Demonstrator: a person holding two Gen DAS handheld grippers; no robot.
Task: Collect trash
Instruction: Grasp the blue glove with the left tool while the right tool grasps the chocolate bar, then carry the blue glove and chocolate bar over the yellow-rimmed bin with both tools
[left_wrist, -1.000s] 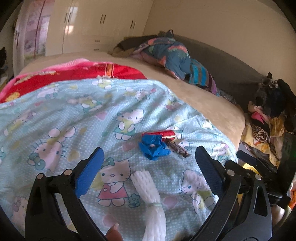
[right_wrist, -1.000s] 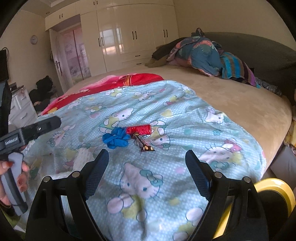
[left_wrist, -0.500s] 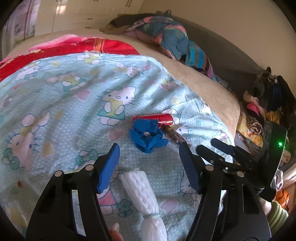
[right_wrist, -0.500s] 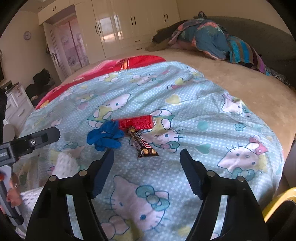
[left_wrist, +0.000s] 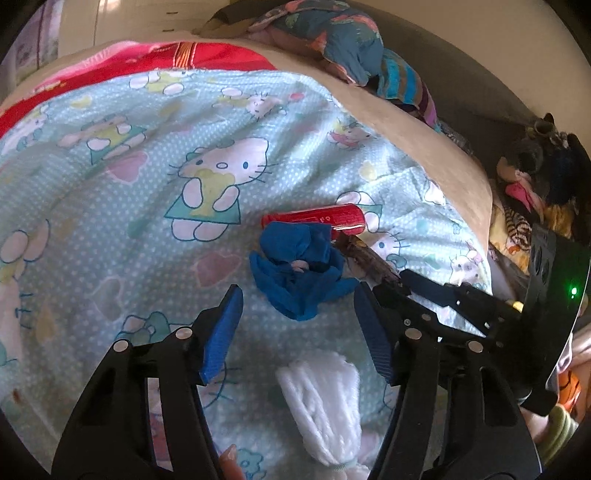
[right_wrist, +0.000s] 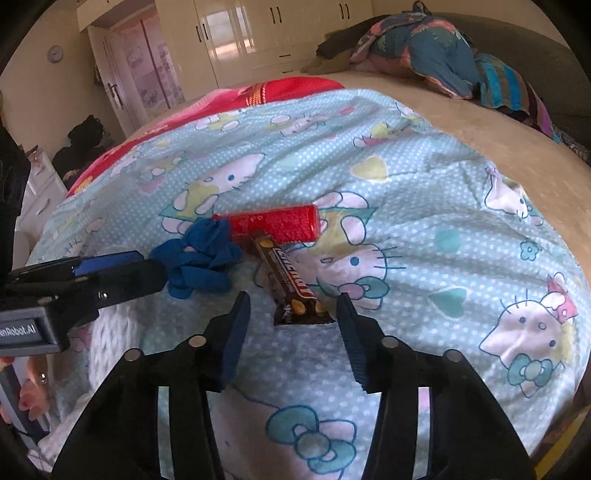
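A bed covered by a pale blue cartoon-cat quilt carries a small cluster of trash near its middle. A crumpled blue glove lies there. Touching it at its 1 o'clock in the left wrist view is a red wrapper, lying flat. A brown candy bar wrapper runs from under the red wrapper toward 5 o'clock in the right wrist view.

The left hand-held gripper hovers just short of the blue glove, its jaws partly open after having just been closing. The glove's near edge sits between the blue fingertips, and the pads do not touch it. A white foam net sleeve lies on the quilt at 6 o'clock below the gripper.

The right hand-held gripper points at the near end of the candy bar wrapper. Its jaws stand at a middling width, having just been closing. The wrapper's end lies between the tips without being pressed.

Each gripper appears in the other's view, at 9 o'clock and at 3 o'clock. A heap of colourful clothes rests at the far end of the bed, at 1 o'clock.
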